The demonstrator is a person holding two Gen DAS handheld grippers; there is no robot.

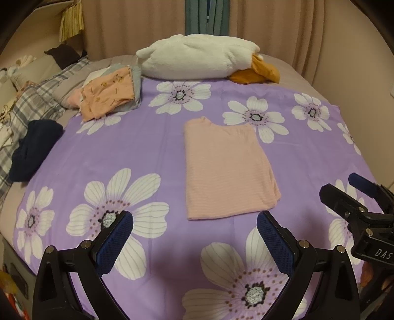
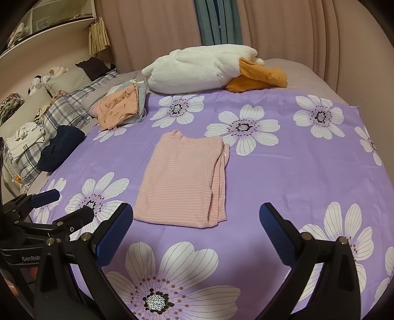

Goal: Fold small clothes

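The pink striped knit top [image 1: 227, 167] lies at frame centre on the purple flowered bedsheet [image 1: 147, 152], already narrowed lengthwise. Left tool [image 1: 195, 225] and right tool [image 2: 196, 216] both gape wide, empty. I'd pinch both near-hem corners evenly, then fold away.

A bed [image 2: 307, 177] is covered by a purple sheet [image 2: 283, 172] printed with white flowers. Behind the bed, pink curtains [image 2: 152, 27] are hung, parted by a teal curtain [image 2: 216, 22]. To the bed's left, a cream shelf [image 2: 46, 37] is fixed against the wall. The room is dimly and warmly lit.
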